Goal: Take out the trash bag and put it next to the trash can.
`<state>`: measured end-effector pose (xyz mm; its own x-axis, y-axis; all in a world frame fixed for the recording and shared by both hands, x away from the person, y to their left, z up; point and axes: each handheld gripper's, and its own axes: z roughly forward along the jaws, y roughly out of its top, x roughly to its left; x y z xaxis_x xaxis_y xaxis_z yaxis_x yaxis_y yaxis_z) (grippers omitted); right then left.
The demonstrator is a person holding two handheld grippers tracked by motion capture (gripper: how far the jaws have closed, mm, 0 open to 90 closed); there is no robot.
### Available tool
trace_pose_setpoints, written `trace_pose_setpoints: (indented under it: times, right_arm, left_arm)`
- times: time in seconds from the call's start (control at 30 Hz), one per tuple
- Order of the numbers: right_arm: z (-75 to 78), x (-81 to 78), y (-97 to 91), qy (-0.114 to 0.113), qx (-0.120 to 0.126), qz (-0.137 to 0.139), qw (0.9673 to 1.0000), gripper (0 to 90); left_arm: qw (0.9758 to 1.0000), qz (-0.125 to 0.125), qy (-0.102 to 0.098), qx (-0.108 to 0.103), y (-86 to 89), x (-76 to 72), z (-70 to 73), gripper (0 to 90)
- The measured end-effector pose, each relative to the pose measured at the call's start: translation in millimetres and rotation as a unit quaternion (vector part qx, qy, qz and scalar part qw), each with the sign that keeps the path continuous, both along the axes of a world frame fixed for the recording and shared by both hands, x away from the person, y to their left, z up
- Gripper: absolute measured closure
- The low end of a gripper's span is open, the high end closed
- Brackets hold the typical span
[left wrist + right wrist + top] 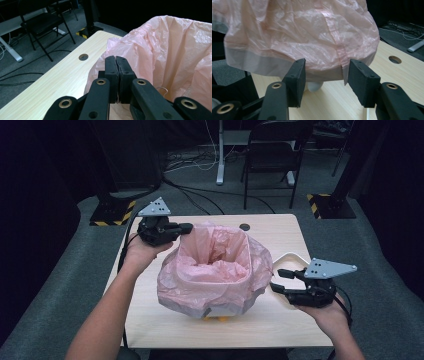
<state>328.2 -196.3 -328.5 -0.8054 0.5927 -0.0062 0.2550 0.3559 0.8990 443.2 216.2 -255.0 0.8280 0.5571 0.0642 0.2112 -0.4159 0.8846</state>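
Pink plastic bag (212, 270) lines a bin mid-desk (150, 320). Left gripper (184, 227) pinches the bag's rim toward the far-left corner; right gripper (280, 281) hangs open beside its right side.

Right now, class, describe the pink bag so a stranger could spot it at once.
Start at the light wooden table. At its middle stands a bin lined with a thin, crinkled pink plastic bag, its edge folded down outside. It is the table's sole pink, translucent thing.
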Motion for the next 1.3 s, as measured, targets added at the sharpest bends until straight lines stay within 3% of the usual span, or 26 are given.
trace_pose_setpoints:
  times: [0.27,0.57,0.77,1.3]
  right_arm:
    - [8.0,-5.6,6.3,-0.006,0.007,0.018,0.9998,46.3]
    - [16.5,-12.4,16.2,-0.013,0.015,0.039,0.999,44.3]
    - [17.9,-10.2,23.6,-0.008,0.036,0.058,0.9976,43.7]
    - [22.9,-16.7,52.3,-0.009,0.035,0.109,0.9934,43.7]
  left_arm:
    - [0.9999,-0.006,-0.009,-0.01,1.2,-4.9,7.9,89.4]
    - [0.9999,-0.009,-0.014,-0.004,-0.8,-9.6,11.3,89.4]
    - [0.9999,-0.005,-0.014,-0.001,3.1,-10.1,11.7,89.5]
    - [0.9998,-0.004,-0.018,-0.002,9.5,-16.2,12.4,89.4]
